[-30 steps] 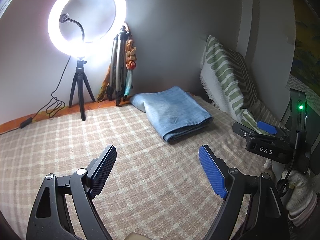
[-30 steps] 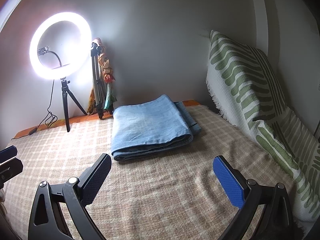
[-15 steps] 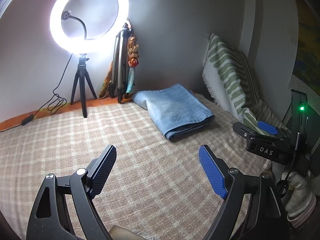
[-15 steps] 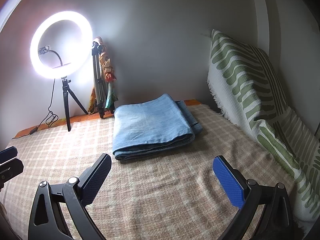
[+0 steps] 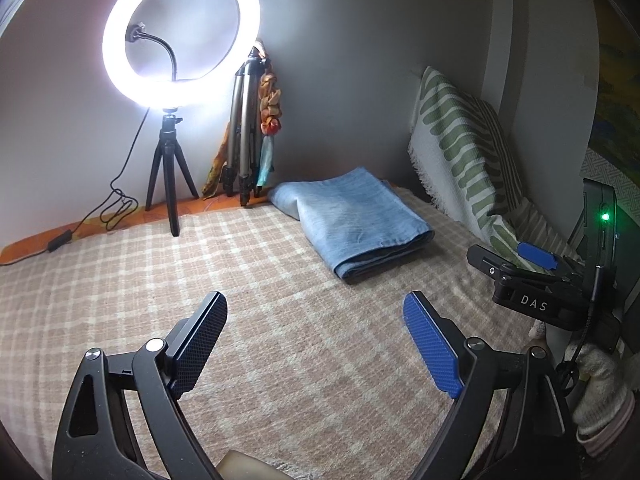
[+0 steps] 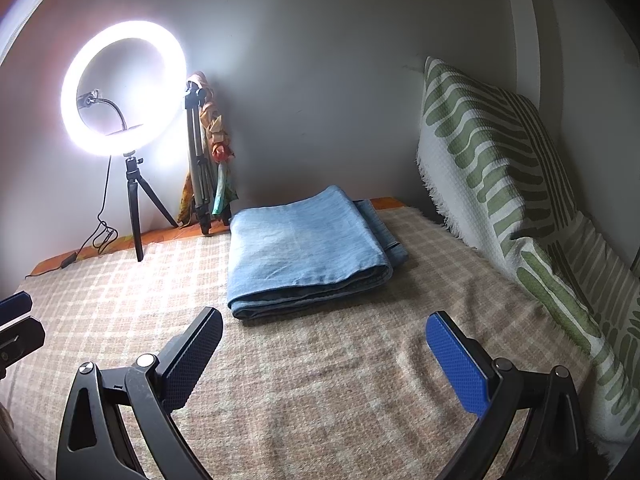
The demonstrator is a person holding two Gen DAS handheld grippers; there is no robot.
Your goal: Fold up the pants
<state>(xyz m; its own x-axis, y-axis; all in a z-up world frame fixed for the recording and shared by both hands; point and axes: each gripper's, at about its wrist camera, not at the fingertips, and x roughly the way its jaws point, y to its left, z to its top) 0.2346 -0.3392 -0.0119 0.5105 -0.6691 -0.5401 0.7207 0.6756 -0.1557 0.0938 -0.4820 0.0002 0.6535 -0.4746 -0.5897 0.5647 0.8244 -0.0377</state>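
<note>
A: Logging item one: pants [image 6: 308, 252], light blue denim, folded into a thick rectangle, lying flat on the checked beige blanket [image 6: 320, 392] towards the far wall. Folded edge faces my grippers; a second layer sticks out along the right side.

B: Grippers?

A: Item two, left gripper [image 5: 316, 344]: jaws spread wide, nothing between them, held above bare blanket, well short of the pants. Item three, right gripper [image 6: 324, 356]: likewise spread wide and carrying nothing, its black finger [image 6: 192, 360] near the pants' front left corner but apart from it. In the left wrist view I also see the right gripper's body at the right edge, black with a blue pad and the letters DAS; whether its jaws are apart I read only from its own camera.

B: Surroundings?

A: Item four, ring light [image 6: 124, 92], lit, on a small black tripod [image 6: 138, 208] at the far left, cable trailing down the wall. Item five, folded grey tripod [image 6: 198, 168] leaning in the corner with coloured fabric draped on it, just left of the pants. Item six, green-and-white patterned cushion [image 6: 492, 160] propped against the right wall, beside the pants but not touching them.
</note>
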